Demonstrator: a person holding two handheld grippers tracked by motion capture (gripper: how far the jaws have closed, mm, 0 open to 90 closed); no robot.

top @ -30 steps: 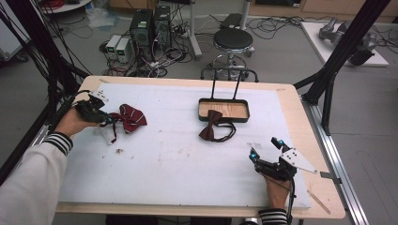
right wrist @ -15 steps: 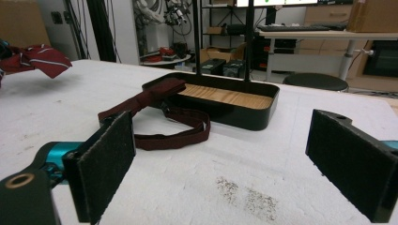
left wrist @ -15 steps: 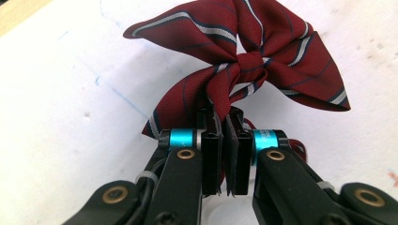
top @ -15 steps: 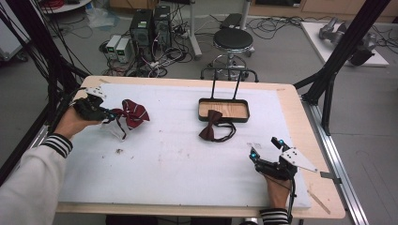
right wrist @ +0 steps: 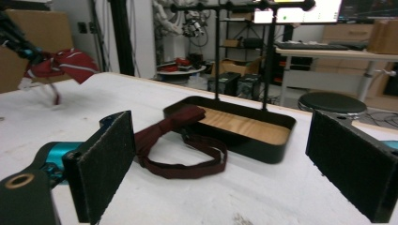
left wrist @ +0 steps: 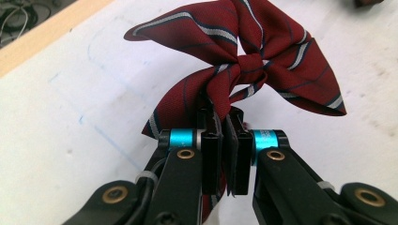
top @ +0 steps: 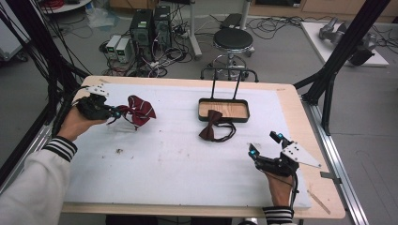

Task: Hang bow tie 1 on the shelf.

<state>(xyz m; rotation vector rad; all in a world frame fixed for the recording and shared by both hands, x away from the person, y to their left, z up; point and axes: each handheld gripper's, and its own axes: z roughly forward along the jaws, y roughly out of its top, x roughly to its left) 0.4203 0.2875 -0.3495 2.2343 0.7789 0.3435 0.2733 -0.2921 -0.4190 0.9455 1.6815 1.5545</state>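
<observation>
Holding one striped bow tie (left wrist: 244, 61), left tongs (left wrist: 224, 145); a second bow tie (top: 212, 127) by the tray (top: 223, 101).

Left tongs (left wrist: 224, 140): black body, two flat black jaws, cyan collars, brass-coloured rivets, white cable ties. Right tongs (top: 266, 144): black, cyan tips, grey three-cornered plate, trailing black cable. Both sleeves: white with black-and-white striped cuffs.

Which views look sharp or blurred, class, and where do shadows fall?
High view: soft, even light. Left gripper view: the striped red fabric bow tie is sharp and casts a soft shadow. Right gripper view: the black padded fingers blur up close; the dark maroon bow tie is clearer.
</observation>
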